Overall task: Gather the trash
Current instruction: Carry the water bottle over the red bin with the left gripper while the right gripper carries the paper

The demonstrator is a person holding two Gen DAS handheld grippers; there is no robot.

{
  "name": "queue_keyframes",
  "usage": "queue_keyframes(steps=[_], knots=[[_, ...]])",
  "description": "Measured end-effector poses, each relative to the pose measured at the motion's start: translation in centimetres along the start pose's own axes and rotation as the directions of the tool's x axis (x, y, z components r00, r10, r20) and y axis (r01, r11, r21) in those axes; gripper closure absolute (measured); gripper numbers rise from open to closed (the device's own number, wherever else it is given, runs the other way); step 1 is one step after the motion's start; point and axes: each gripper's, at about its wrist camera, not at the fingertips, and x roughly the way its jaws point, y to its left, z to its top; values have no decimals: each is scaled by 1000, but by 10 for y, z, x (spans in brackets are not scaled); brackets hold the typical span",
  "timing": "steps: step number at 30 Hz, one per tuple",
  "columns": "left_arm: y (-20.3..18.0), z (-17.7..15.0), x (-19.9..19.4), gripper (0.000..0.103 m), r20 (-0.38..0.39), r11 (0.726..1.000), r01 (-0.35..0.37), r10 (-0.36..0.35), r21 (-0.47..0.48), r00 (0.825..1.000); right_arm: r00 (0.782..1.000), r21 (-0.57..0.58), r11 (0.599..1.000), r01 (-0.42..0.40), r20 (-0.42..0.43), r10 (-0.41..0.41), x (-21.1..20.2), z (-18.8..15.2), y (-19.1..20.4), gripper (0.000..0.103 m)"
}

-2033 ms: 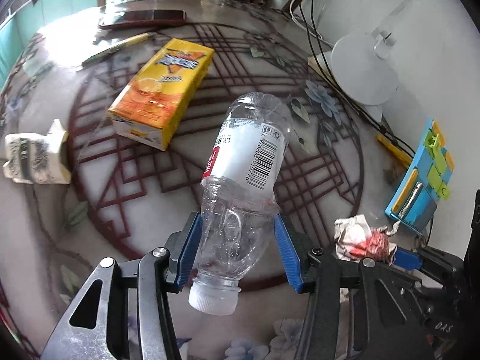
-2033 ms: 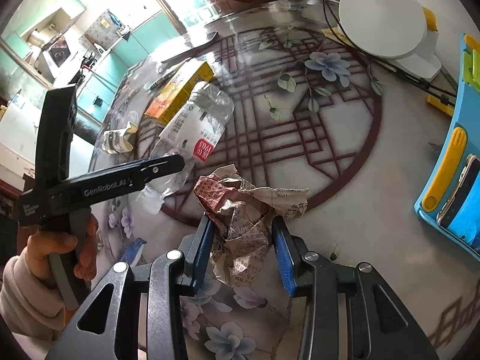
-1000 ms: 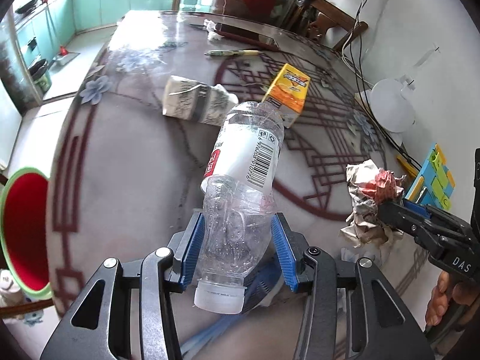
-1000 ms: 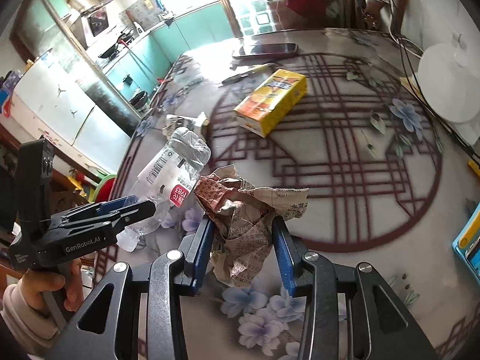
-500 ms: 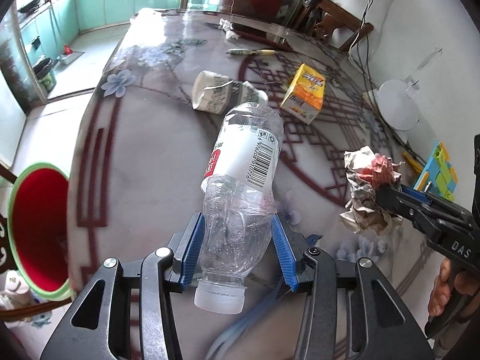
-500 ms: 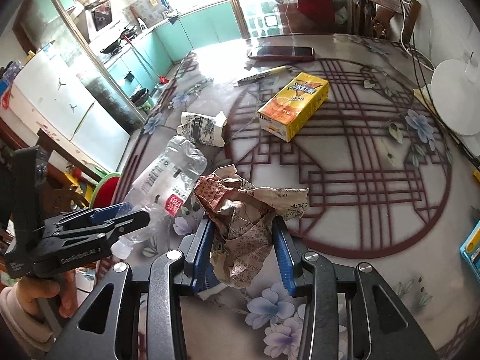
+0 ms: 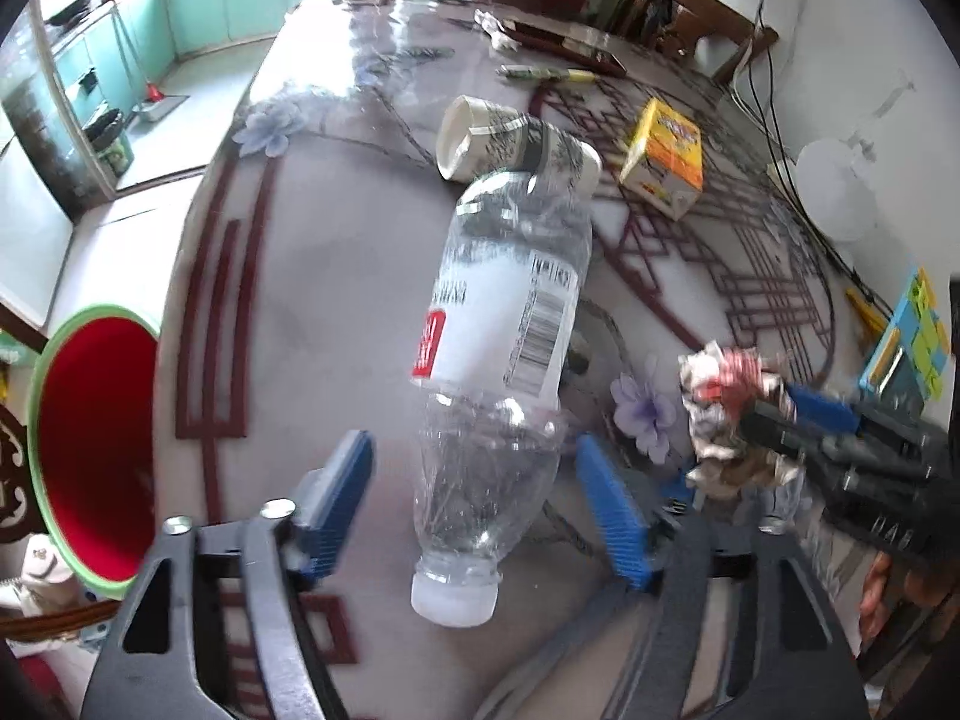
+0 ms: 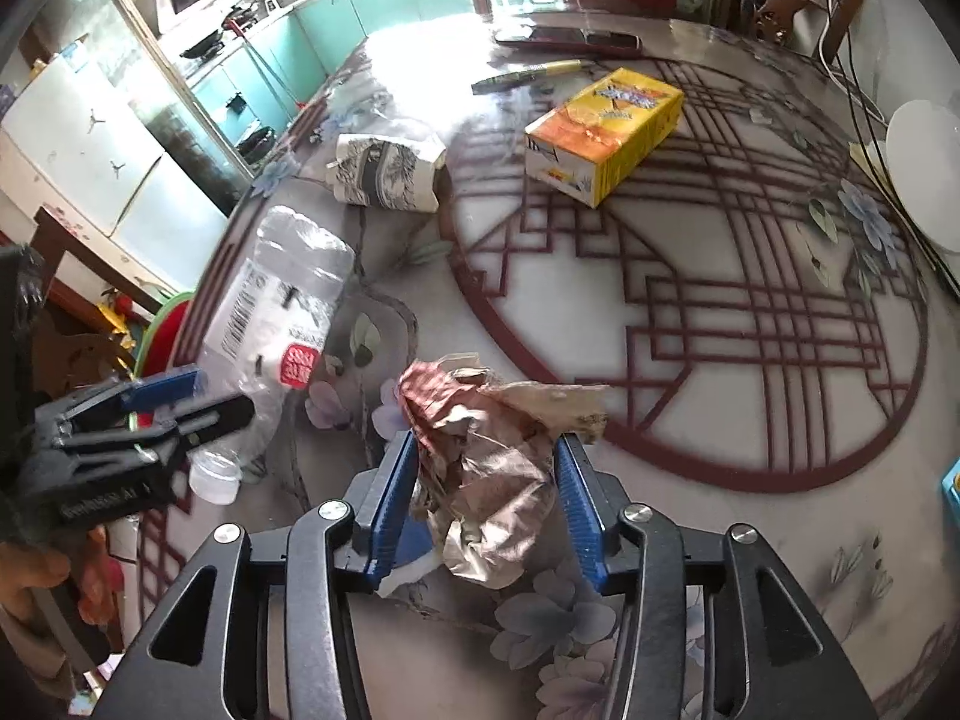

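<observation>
Bottle (image 7: pixel 504 324) sits loose between just-widened left fingers (image 7: pixel 336 480); right fingers (image 8: pixel 393 498), easing apart, flank crumpled paper (image 8: pixel 492 468).

Plastic bottle (image 7: pixel 501 354) lies between the left gripper's (image 7: pixel 474 501) spread jaws, cap toward camera, over the table (image 7: pixel 336 276) edge. Bin (image 7: pixel 90 432) sits below, left of the table. Crumpled paper (image 8: pixel 486 468) sits between the right gripper's (image 8: pixel 486 498) jaws, right of the bottle. Behind: paper cup (image 7: pixel 510 144) on its side, carton (image 7: pixel 663 156) to its right, pen (image 7: pixel 549 73) and phone (image 7: pixel 564 45) farther back.
</observation>
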Motion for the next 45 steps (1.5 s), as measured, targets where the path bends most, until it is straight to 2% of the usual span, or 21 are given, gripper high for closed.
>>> queue_keyframes(steps=[4,7,8,9,11,14,19,25,37,45], knots=[[2,12,-1,24,20,1000,14,-14,-19,1000,1000,21,1000,-3,-22,3,3,-8,-6,53],[0,18,10,24,-6,1000,18,-18,-8,1000,999,39,999,-4,-42,5,5,-11,-9,53],[0,19,15,32,-24,1000,23,-23,-12,999,999,53,998,-14,-43,17,4,-12,-12,53],[1,18,18,53,-35,999,34,-34,-22,999,999,60,998,-22,-40,24,2,-13,-13,53],[2,16,18,53,-39,998,56,-57,-36,998,999,63,998,-28,-17,29,-7,-14,-14,60],[1,13,13,54,-28,999,46,-47,-20,999,1000,66,997,-29,11,28,-20,-12,-15,63],[10,8,-6,54,15,998,37,-36,-47,999,998,40,999,-19,61,17,-42,-2,-8,64],[30,3,-31,54,63,995,16,-10,-99,998,992,-40,999,-22,123,27,-62,19,19,64],[91,-14,-58,54,108,972,-69,95,-224,990,978,-212,975,-73,176,111,-72,49,101,63],[136,-34,-64,54,85,939,-183,216,-292,973,971,-311,938,-156,123,203,-45,57,170,63]])
